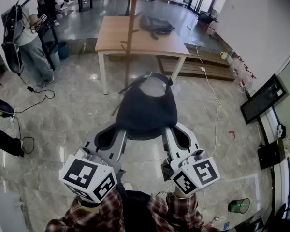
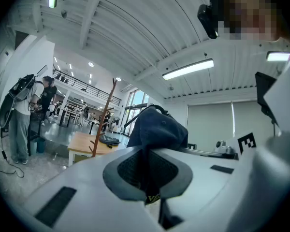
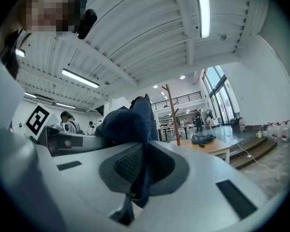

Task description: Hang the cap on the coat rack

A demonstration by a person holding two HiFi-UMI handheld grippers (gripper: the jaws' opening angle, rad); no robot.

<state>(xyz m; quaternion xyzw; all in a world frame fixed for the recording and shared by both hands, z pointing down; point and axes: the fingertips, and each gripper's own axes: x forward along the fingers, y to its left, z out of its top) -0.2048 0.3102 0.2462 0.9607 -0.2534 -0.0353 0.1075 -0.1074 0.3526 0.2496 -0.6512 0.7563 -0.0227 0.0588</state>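
A dark navy cap (image 1: 147,108) is held up in front of me by both grippers. My left gripper (image 1: 117,129) is shut on its left brim edge, and my right gripper (image 1: 167,129) is shut on its right edge. In the left gripper view the cap (image 2: 157,129) rises from between the jaws; the right gripper view shows the cap (image 3: 130,122) pinched the same way. The wooden coat rack (image 1: 130,30) stands just beyond the cap, its pole rising behind the cap's crown. The coat rack (image 2: 104,115) lies left of the cap in the left gripper view, and the coat rack (image 3: 173,112) right of it in the right gripper view.
A wooden table (image 1: 121,37) with a dark bag (image 1: 156,25) on it stands behind the rack. A person with a backpack (image 1: 26,33) stands at the far left. Cables (image 1: 210,88) trail over the tiled floor. A monitor (image 1: 264,98) leans at the right wall.
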